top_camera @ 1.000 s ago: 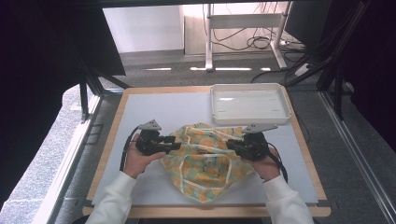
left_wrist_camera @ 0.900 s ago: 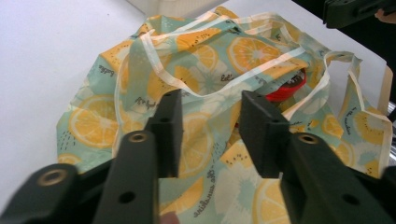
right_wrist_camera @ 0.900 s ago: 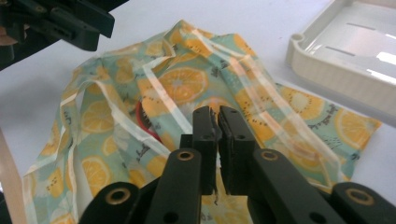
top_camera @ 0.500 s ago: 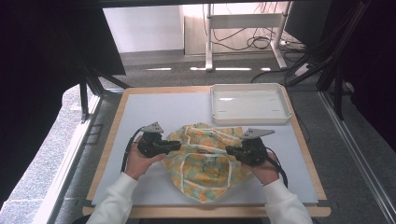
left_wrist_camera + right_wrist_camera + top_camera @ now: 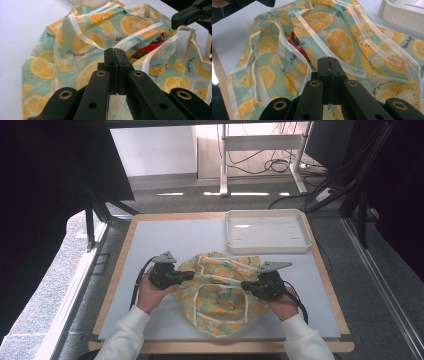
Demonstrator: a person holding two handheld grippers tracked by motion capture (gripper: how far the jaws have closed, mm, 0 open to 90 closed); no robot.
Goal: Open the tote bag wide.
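My left gripper (image 5: 187, 276) and right gripper (image 5: 246, 285) each pinch the rim of a citrus-print fabric bag (image 5: 220, 295) lying on the white table (image 5: 165, 237), jaws pressed together.

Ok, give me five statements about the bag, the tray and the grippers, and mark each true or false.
1. The bag has an orange-slice print. True.
2. The tray sits on the bag. False: it lies apart, behind the bag toward the table's far right.
3. Both grippers are shut on the bag's edge. True: the left gripper and the right gripper each pinch fabric.
4. Something red shows inside the bag. True.
5. The tray holds fruit. False: it is empty.
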